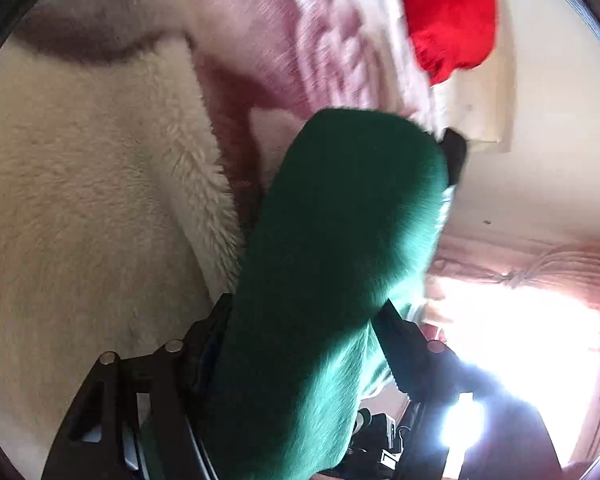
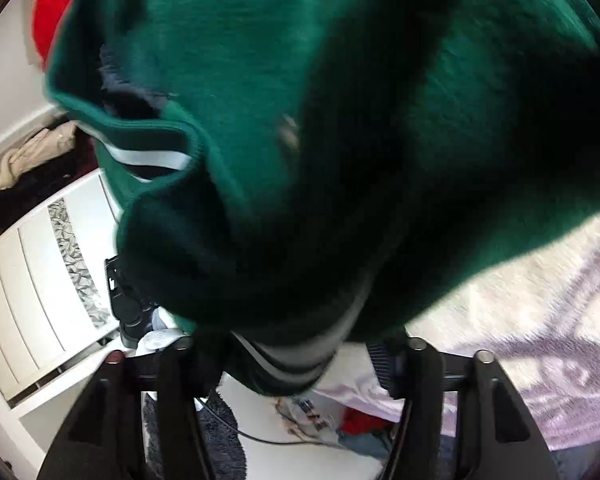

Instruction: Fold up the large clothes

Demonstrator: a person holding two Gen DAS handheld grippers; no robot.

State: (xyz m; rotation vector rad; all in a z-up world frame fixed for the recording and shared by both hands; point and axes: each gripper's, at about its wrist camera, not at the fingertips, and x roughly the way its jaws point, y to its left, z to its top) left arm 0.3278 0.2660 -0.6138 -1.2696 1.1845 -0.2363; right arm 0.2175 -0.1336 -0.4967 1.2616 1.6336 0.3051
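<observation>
Jaws: both look clamped on the green sweater (image 2: 300,140), left gripper (image 1: 300,344) and right gripper (image 2: 300,356) alike.
Sweater: hangs bunched above the fleece blanket (image 1: 80,200).
Feel: soft, floppy, probably fairly heavy.
Grab: ribbed hem (image 2: 148,152) or shoulders, I'd say.
Nearby: red garment (image 1: 448,16).

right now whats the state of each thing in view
green garment: lifted, bunched, hanging between both grippers
left gripper: shut on green garment
right gripper: shut on green garment
red garment: crumpled, lying apart
fleece blanket: spread out underneath
</observation>
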